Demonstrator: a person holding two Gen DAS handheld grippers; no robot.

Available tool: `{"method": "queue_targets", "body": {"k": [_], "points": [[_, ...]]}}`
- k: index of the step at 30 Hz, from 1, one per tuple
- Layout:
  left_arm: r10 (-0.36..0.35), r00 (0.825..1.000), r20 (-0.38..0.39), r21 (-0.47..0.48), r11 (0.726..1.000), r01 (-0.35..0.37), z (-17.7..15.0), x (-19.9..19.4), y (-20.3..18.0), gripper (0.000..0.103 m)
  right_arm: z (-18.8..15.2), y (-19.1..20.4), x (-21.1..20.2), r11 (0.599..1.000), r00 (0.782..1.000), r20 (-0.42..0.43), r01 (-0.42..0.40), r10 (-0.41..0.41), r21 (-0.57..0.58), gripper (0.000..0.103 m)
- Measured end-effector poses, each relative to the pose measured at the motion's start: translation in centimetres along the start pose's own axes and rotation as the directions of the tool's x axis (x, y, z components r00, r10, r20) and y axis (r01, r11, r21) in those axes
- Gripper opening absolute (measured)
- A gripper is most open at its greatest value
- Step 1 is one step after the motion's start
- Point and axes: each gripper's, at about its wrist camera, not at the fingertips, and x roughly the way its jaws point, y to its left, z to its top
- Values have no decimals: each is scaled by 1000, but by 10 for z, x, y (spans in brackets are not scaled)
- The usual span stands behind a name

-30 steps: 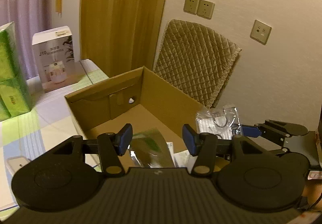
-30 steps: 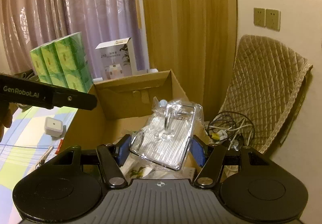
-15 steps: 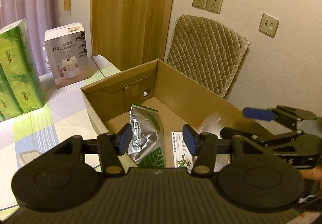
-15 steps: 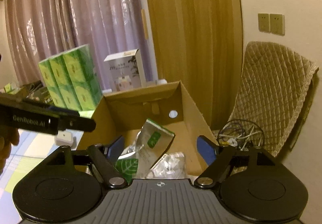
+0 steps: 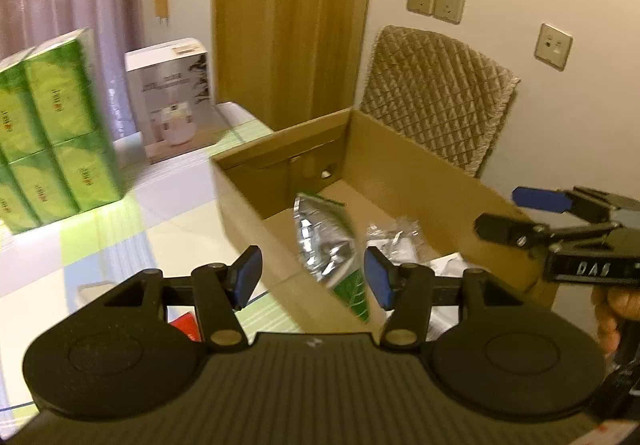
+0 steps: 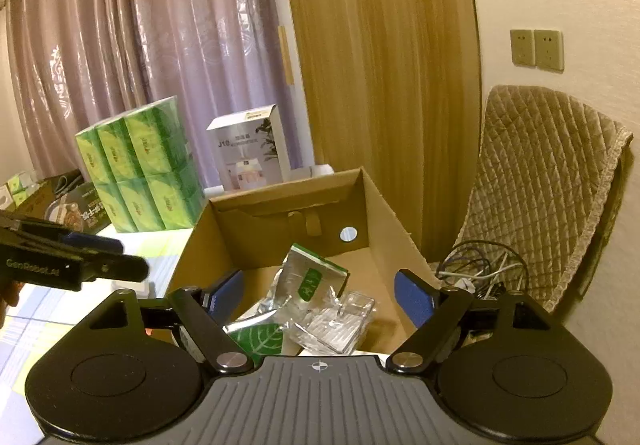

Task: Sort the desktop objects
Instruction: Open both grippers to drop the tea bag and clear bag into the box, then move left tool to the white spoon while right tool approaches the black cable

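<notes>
Above the box (image 6: 384,205), right tool (image 6: 320,295) agape

The box (image 6: 384,205) is open on top, its far half of floor bare toward 12 o'clock. A foil pouch (image 6: 308,277) and clear packet (image 6: 340,321) crowd the near end. Green packs (image 6: 140,169) block 10 o'clock; a cable tangle (image 6: 480,273) lies at 2.

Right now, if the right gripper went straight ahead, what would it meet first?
Probably the clear plastic packet lying in the cardboard box, beside the foil pouch. The open right gripper points down into the box; depth is uncertain.
</notes>
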Motion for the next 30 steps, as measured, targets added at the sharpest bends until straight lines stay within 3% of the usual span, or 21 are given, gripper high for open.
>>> {"method": "queue_targets", "body": {"k": [13, 17, 24, 30], "points": [[111, 993, -39, -16, 994, -112, -30, -30, 48, 56, 4, 38, 3, 998, 998, 23, -61, 62, -27, 83], [151, 987, -54, -15, 988, -152, -40, -39, 60, 62, 3, 58, 7, 994, 995, 21, -93, 95, -60, 84], [214, 974, -76, -69, 973, -219, -57, -58, 93, 63, 1, 88, 9, 985, 988, 23, -151, 153, -88, 84], [258, 960, -109, -69, 961, -266, -72, -69, 113, 65, -6, 121, 8, 961, 975, 26, -211, 219, -177, 84]]}}
